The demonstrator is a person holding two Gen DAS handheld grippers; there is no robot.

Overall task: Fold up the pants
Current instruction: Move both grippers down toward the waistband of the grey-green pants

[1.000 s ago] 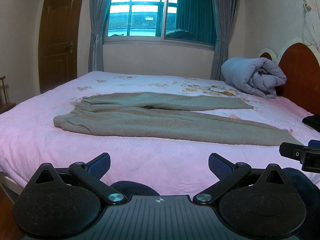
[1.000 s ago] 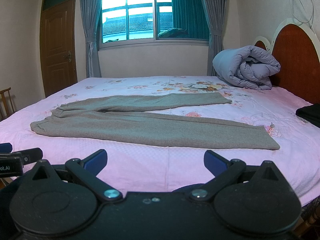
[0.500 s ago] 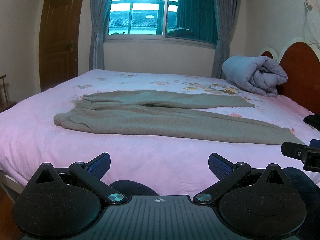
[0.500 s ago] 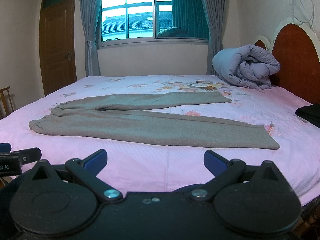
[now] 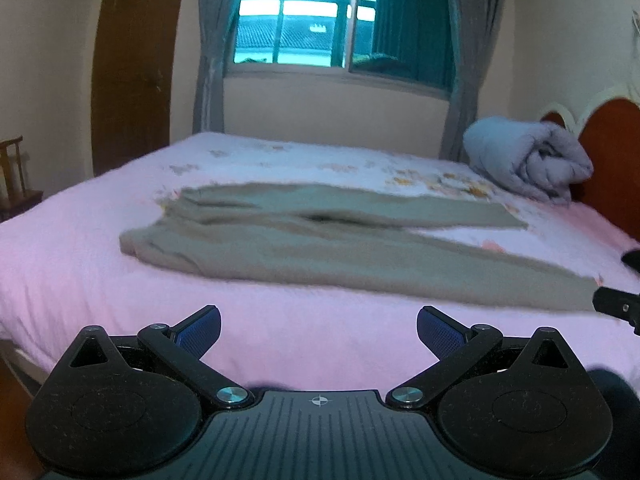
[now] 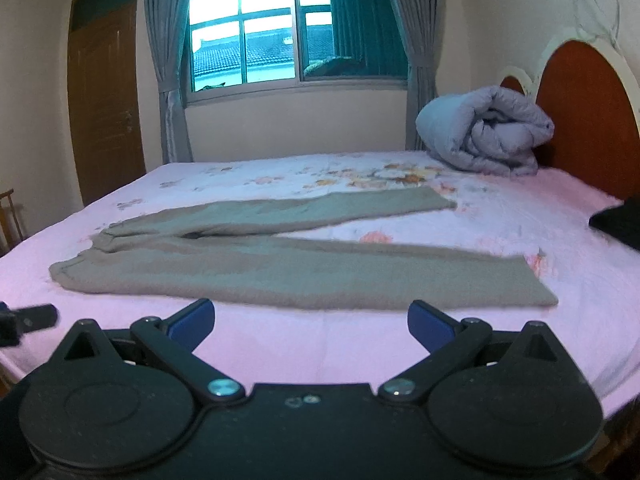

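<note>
Grey-brown pants [image 5: 304, 248] [image 6: 280, 264] lie flat on a pink bed, waistband at the left, both legs spread apart toward the right. My left gripper [image 5: 318, 328] stands open above the bed's near edge, short of the pants, with nothing between its blue pads. My right gripper [image 6: 310, 322] is open too, just in front of the near leg's lower hem side, touching nothing. Each gripper shows at the other's frame edge.
The pink floral bed [image 6: 360, 344] fills the middle. A rolled grey duvet [image 6: 484, 132] lies by the wooden headboard [image 6: 584, 112] at the right. A dark cloth [image 6: 620, 220] sits at the bed's right edge. Behind are a window and a brown door [image 6: 104, 104].
Both grippers have moved forward toward the bed and the pants now look larger and nearer. Both stay open.
</note>
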